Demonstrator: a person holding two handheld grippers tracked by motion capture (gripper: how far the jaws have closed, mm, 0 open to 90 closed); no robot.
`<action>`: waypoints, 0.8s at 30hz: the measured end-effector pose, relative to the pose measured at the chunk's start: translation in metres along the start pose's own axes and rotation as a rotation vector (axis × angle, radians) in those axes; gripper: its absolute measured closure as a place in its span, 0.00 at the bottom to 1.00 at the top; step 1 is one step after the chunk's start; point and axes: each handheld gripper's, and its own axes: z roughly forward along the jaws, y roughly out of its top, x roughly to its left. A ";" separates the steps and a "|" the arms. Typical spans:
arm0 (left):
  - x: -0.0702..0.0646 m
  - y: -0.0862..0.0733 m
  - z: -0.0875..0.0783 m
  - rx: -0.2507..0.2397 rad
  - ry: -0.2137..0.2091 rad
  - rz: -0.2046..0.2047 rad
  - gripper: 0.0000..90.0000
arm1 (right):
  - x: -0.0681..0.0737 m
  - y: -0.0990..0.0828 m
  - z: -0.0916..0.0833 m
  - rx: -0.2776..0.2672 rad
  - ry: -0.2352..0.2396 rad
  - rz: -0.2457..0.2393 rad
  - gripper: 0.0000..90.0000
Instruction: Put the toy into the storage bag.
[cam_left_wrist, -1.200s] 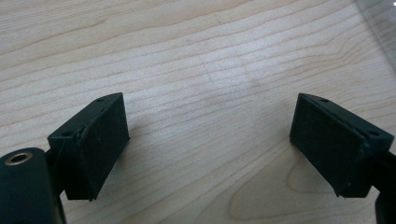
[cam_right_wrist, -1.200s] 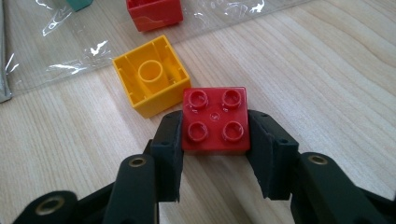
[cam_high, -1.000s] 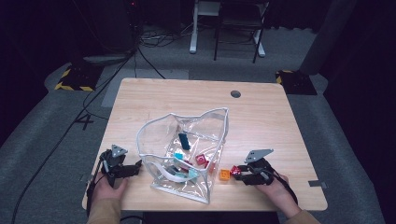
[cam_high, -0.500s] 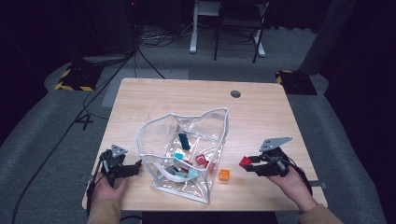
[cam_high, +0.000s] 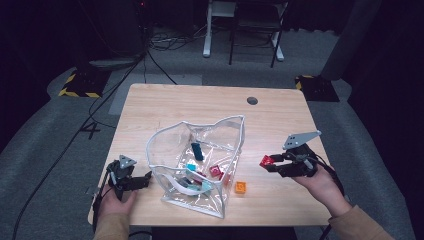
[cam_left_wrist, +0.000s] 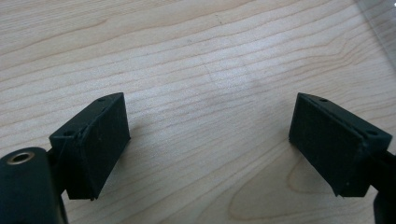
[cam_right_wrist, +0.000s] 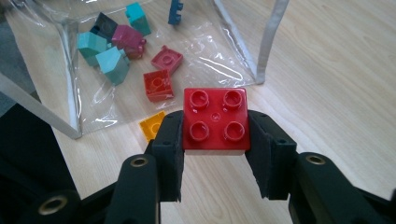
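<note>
A clear plastic bag (cam_high: 200, 165) stands open in the middle of the table and holds several coloured bricks. My right gripper (cam_high: 270, 164) hovers to the right of the bag, shut on a red four-stud brick (cam_right_wrist: 215, 120) that sits between its black pads. That red brick (cam_high: 266, 161) points toward the bag. An orange brick (cam_high: 241, 187) lies on the table beside the bag's right wall; the right gripper view shows the orange brick (cam_right_wrist: 152, 125) partly behind a jaw. My left gripper (cam_high: 142, 179) rests low at the bag's left, open, over bare wood (cam_left_wrist: 210, 93).
The wooden table (cam_high: 210, 110) has a small round grommet (cam_high: 252, 100) near its far edge. Inside the bag (cam_right_wrist: 154, 56) lie teal, pink, red and dark blue bricks. A desk frame and cables stand on the floor beyond the table.
My right gripper has risen off the table with the red brick and drifted right, away from the orange brick. The left gripper has stayed put.
</note>
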 end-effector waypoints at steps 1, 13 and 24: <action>0.000 0.000 0.000 0.000 0.001 0.001 0.14 | 0.000 0.003 -0.001 0.002 -0.001 -0.001 0.65; 0.000 0.000 0.000 -0.001 0.002 0.001 0.14 | 0.009 0.055 -0.019 -0.030 0.039 -0.058 0.65; 0.000 0.000 0.000 0.000 0.001 -0.001 0.14 | 0.017 0.109 -0.032 -0.046 0.066 -0.118 0.65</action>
